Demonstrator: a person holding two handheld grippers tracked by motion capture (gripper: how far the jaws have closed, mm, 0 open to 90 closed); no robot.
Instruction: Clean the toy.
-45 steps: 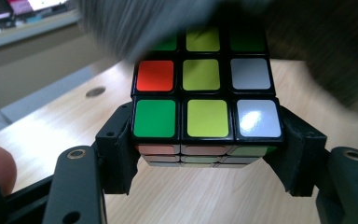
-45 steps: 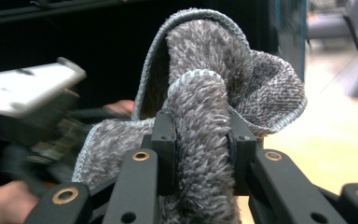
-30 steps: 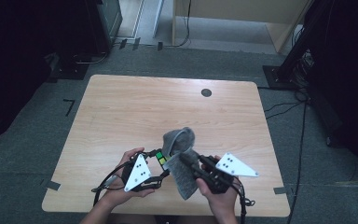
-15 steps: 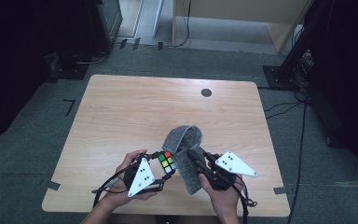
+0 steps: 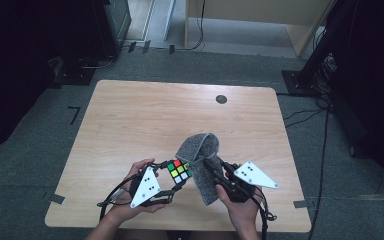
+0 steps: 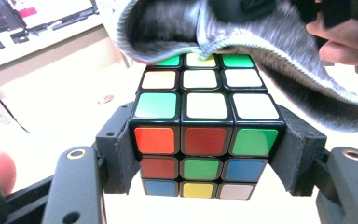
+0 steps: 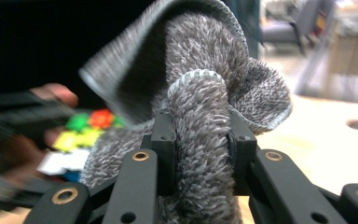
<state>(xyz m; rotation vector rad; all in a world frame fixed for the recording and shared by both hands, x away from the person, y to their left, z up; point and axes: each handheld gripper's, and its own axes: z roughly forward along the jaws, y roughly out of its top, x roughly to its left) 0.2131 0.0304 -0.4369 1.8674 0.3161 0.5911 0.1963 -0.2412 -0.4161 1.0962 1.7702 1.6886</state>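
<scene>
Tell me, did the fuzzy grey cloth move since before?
Yes. The grey cloth in the right claw slid left, away from the table's right edge, toward the cube.

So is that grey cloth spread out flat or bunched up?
Bunched up. The grey cloth is gathered into a thick roll pinched in the right tool, its loose end flopping over the puzzle cube.

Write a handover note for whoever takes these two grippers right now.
Left gripper: shut on the puzzle cube, held at the table's near edge.
Right gripper: shut on a bunched grey cloth, raised beside the cube.
Done: both things gripped; the cloth's edge drapes over the cube's far top row.
Left: probably wiping the cube's faces, then setting both down.
</scene>
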